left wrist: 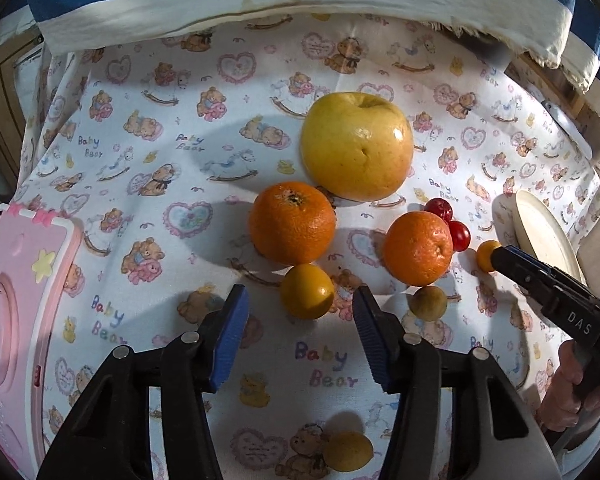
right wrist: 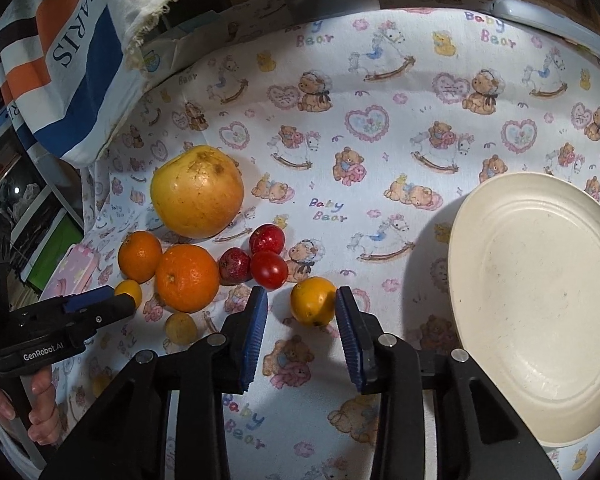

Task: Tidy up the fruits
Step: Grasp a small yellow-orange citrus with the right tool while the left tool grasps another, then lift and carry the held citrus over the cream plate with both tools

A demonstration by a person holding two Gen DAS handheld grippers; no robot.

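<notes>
Your left claw (left wrist: 300, 312) stood open, its ribbed blue pads flanking a smooth round yellow fruit (left wrist: 307, 291) without touching it. Your right claw (right wrist: 302, 304) was likewise open, with a glossy orange-yellow fruit (right wrist: 313, 301) between its tips. Both fruits lay on the printed cotton cloth (right wrist: 380, 160) covering the surface, near two dimpled oranges (left wrist: 292, 222) (left wrist: 418, 247), a large waxy yellow apple (left wrist: 357, 145) and small red fruits (right wrist: 268, 270). A matte cream round plate (right wrist: 540, 300) sat beside your right claw.
</notes>
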